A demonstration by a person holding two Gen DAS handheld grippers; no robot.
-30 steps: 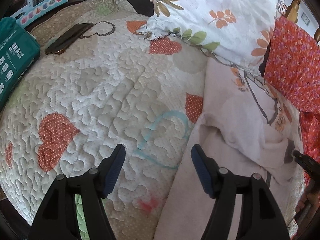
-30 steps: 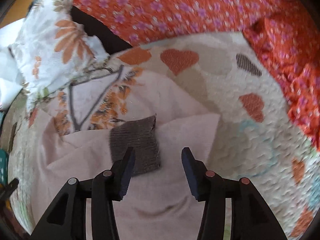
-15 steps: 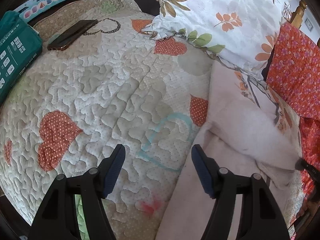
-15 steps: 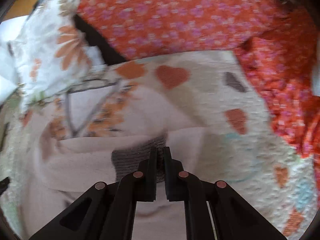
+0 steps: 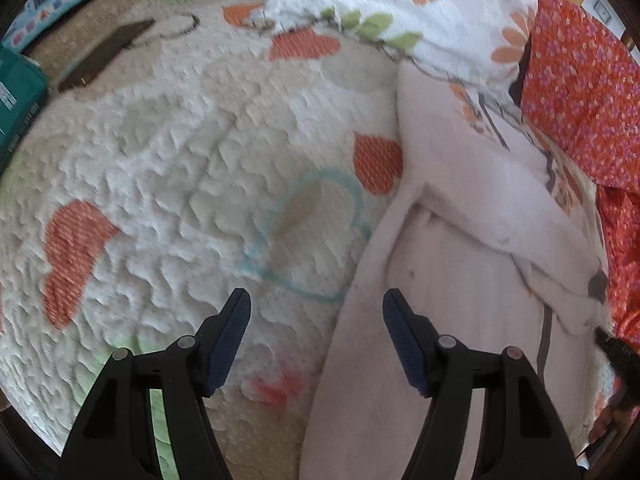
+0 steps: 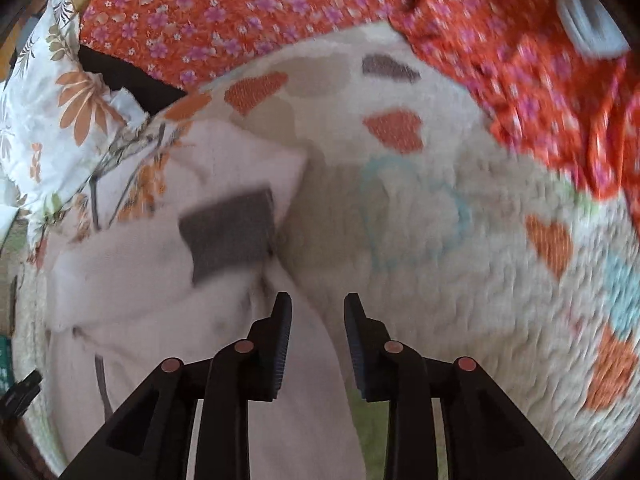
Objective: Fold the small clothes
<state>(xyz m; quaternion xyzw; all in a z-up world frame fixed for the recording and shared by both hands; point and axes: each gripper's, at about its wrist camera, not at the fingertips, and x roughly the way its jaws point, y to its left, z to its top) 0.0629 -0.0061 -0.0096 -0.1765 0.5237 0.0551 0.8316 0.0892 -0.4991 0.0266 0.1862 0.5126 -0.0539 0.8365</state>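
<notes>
A pale pink garment (image 5: 460, 280) lies on the quilted bedspread (image 5: 180, 168), its sleeve folded across the body. The sleeve's grey cuff (image 6: 230, 234) shows in the right wrist view, lying on the garment (image 6: 160, 320). My left gripper (image 5: 316, 338) is open and empty above the garment's left edge, its right finger over the cloth. My right gripper (image 6: 316, 332) is partly open and empty, just off the garment's right edge, below and right of the cuff. Its tip (image 5: 612, 350) shows at the right of the left wrist view.
A floral pillow (image 5: 420, 12) and an orange flowered cloth (image 5: 580, 100) lie beyond the garment; the orange cloth (image 6: 540, 60) also borders the right. A phone (image 5: 104, 56) and a teal box (image 5: 16, 100) sit at the far left of the quilt (image 6: 460, 260).
My right gripper shut on the grey cuff, carried it over the garment, then opened and let it go and drew back to the right. The left gripper stayed open and shifted slightly.
</notes>
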